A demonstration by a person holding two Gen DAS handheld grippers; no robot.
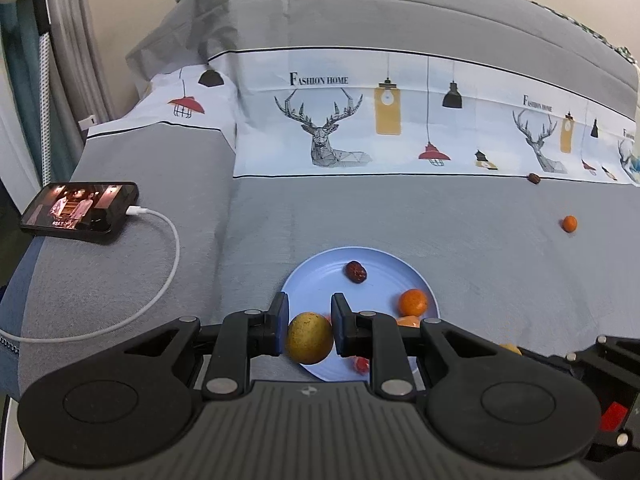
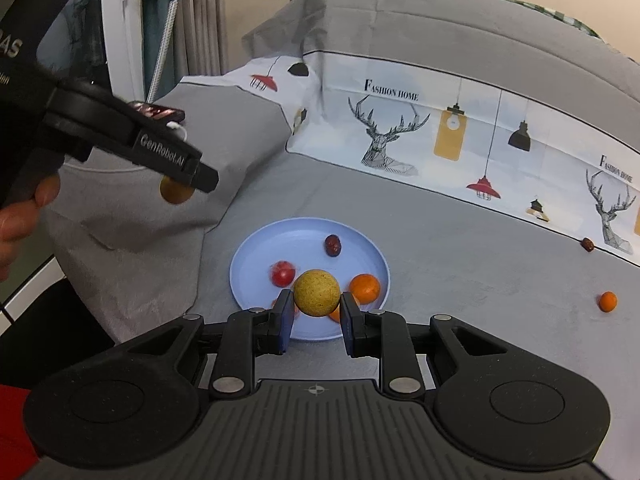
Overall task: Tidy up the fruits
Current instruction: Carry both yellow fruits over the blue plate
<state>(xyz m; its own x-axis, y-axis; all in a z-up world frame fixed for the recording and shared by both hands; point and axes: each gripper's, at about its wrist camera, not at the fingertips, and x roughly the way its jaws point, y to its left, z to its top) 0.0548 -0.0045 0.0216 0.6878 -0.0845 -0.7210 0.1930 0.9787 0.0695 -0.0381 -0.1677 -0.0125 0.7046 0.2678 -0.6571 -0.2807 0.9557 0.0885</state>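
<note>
Right wrist view: right gripper (image 2: 316, 314) fingers around yellow fruit (image 2: 316, 293); left gripper (image 1: 309, 326) fingers clamping another.

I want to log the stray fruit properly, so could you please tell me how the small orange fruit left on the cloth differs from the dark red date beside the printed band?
The small orange fruit is bright orange and round; the stray date is dark brownish red and more oblong. The orange fruit lies on plain grey cloth, nearer the blue plate; the date lies farther back, at the edge of the printed band. Both are small, off the plate, and untouched by either gripper.
</note>
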